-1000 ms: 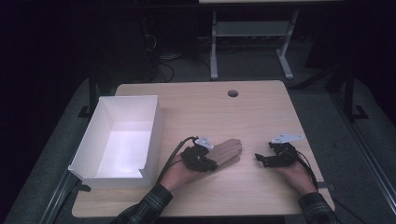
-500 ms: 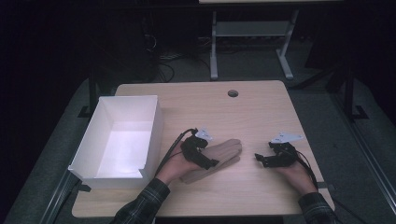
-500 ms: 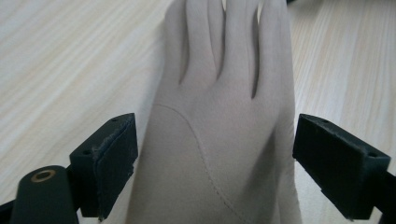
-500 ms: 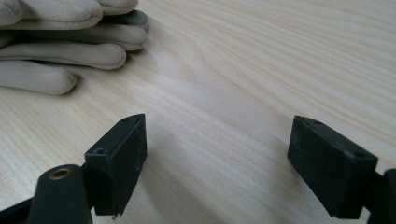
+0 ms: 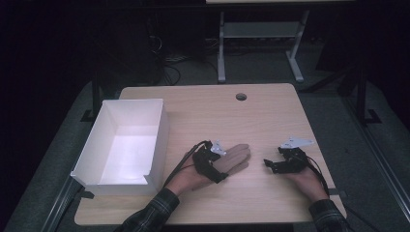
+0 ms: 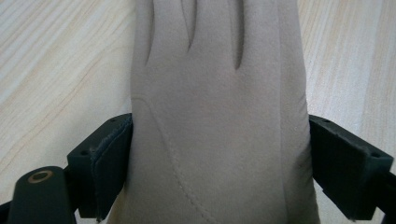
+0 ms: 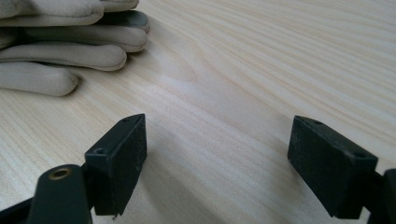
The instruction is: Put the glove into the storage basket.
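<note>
A beige glove (image 5: 236,157) lies flat on the wooden table (image 5: 208,113), fingers pointing right toward the other hand. My left gripper (image 5: 216,163) sits low over its cuff end. In the left gripper view the glove (image 6: 219,116) fills the gap between the jaws of the left gripper (image 6: 219,154); they have just been opening, stand wide at its two edges, and do not squeeze it. My right gripper (image 5: 270,165) rests on the table to the right, open, with bare wood between the jaws of the right gripper (image 7: 224,158). The glove's fingertips (image 7: 60,51) lie off to its upper left.
A white open box (image 5: 157,133) stands at the table's left side, close to my left forearm. A small round hole (image 5: 241,96) sits near the far edge. Bare wood stretches between the glove and the far edge. A metal stand (image 5: 256,34) stands on the floor beyond.
My left gripper has sunk a little onto the glove's cuff end. The glove stays flat in the same place. The right hand has kept still.
</note>
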The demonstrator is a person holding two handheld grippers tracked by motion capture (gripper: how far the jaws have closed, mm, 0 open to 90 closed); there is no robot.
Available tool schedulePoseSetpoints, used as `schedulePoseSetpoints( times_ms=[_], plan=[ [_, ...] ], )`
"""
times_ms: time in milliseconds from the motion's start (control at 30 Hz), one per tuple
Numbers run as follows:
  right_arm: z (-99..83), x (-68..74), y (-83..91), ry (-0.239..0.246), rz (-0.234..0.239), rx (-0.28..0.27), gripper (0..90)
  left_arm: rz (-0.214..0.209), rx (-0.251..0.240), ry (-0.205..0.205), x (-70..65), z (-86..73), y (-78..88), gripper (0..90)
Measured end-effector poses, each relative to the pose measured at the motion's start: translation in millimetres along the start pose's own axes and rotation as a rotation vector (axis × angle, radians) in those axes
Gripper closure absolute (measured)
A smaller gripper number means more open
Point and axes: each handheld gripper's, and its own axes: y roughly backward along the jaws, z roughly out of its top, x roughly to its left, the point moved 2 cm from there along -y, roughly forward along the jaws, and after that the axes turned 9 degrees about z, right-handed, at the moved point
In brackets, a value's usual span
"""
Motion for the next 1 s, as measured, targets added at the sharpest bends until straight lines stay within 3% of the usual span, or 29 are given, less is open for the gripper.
schedulePoseSetpoints(
  times_ms=[133,267,367,467,600,767,800,1000],
  plan=[
    [0.0,0.2,-0.1,0.0,0.001,0.0,19.4,-0.002,-0.003,0.0,-0.4,-1.0,0.7,14.7],
    [0.0,0.2,-0.1,0.0,0.0,0.0,19.4,-0.015,-0.009,-0.017,-1.1,-0.4,5.4,32.8],
    [0.0,0.2,-0.1,0.001,0.001,0.0,19.4,-0.025,-0.013,-0.011,-1.2,0.0,7.5,51.0],
    [0.0,0.1,-0.1,0.001,0.001,0.0,19.4,-0.037,0.003,0.0,-0.6,1.0,8.8,62.3],
    [0.1,0.2,-0.2,0.002,0.0,0.0,19.4,-0.039,0.005,0.028,-1.2,2.1,8.7,66.8],
    [0.0,0.7,-0.1,-0.004,0.001,0.002,19.4,-0.071,0.014,0.06,4.7,2.6,10.2,68.5],
    [0.0,0.7,-0.1,-0.004,0.001,0.002,19.4,-0.077,0.009,0.087,4.0,4.3,11.6,68.6],
    [0.1,0.6,-0.2,-0.003,0.002,0.001,19.1,-0.09,0.01,0.099,6.9,11.5,19.6,68.6]
  ],
)
